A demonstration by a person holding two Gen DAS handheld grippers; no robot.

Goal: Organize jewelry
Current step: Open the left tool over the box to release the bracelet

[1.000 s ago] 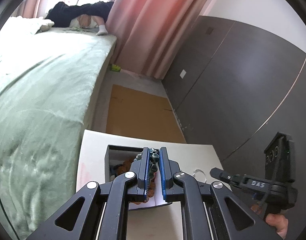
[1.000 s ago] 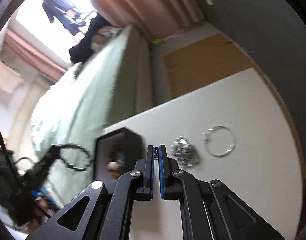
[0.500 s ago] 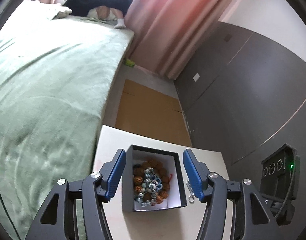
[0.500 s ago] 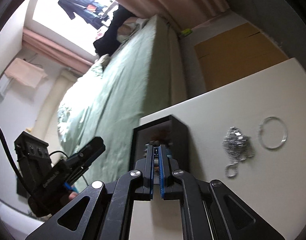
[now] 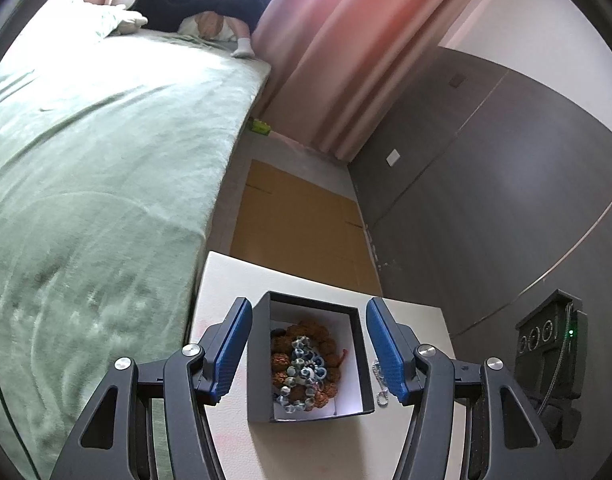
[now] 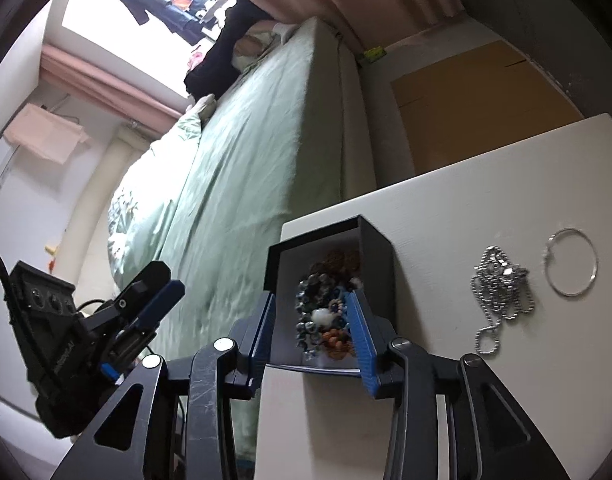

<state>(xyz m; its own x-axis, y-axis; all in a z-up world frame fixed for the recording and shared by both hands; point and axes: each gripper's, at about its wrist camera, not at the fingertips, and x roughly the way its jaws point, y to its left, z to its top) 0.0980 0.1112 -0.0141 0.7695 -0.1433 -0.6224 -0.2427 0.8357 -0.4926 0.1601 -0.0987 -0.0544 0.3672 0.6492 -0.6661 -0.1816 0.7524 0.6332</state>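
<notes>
A black box (image 5: pixel 261 360) with a white lining stands on the white table (image 5: pixel 234 280). In it lie a brown bead bracelet (image 5: pixel 306 330) and a blue-grey bead bracelet (image 5: pixel 302 372). My left gripper (image 5: pixel 307 305) hovers over the box, open and empty, its pads either side of it. My right gripper (image 6: pixel 313 296) is over the near end of the box (image 6: pixel 375 264). Its jaws are opening and grip nothing. A silver ball chain (image 6: pixel 499 288) and a thin silver bangle (image 6: pixel 571 268) lie on the table right of the box. The chain (image 5: pixel 379 380) shows by the left gripper's right pad.
A bed with a green cover (image 5: pixel 86 160) runs along the table's left side. Brown cardboard (image 5: pixel 298 216) lies on the floor beyond the table, and a dark wardrobe wall (image 5: pixel 485 184) stands to the right. The left gripper (image 6: pixel 158 292) shows at the lower left of the right wrist view.
The left gripper opened and the blue-grey bracelet it held now lies in the box. The right gripper swung left from the chain to over the box, and its jaws parted.
</notes>
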